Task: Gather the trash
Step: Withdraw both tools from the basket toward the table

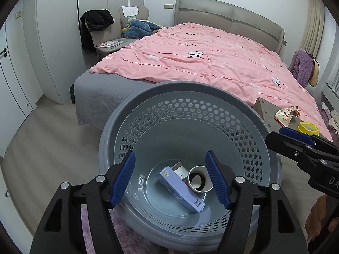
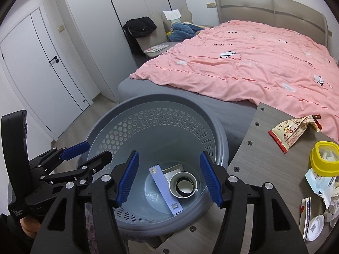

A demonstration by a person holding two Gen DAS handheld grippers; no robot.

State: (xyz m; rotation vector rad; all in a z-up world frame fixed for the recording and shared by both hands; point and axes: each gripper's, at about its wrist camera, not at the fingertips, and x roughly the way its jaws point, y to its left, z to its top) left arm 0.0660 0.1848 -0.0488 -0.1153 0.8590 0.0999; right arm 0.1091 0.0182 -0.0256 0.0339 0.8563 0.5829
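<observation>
I have both grippers over the grey perforated basket. The left gripper has its fingers wide apart, gripping nothing; the right gripper likewise stands parted and empty. Down in the basket's bottom lie a lilac box and a paper cup, touching. A snack wrapper and yellow-lidded container sit on the table.

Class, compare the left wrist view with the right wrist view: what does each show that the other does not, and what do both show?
Left wrist only: purple clothing draped beyond the bed's far side.
Right wrist only: a white round lid and crumpled white wrappers on the wooden table.
Both: the grey perforated plastic basket holding a lilac box and paper cup, the pink duvet, the yellow-lidded container.
</observation>
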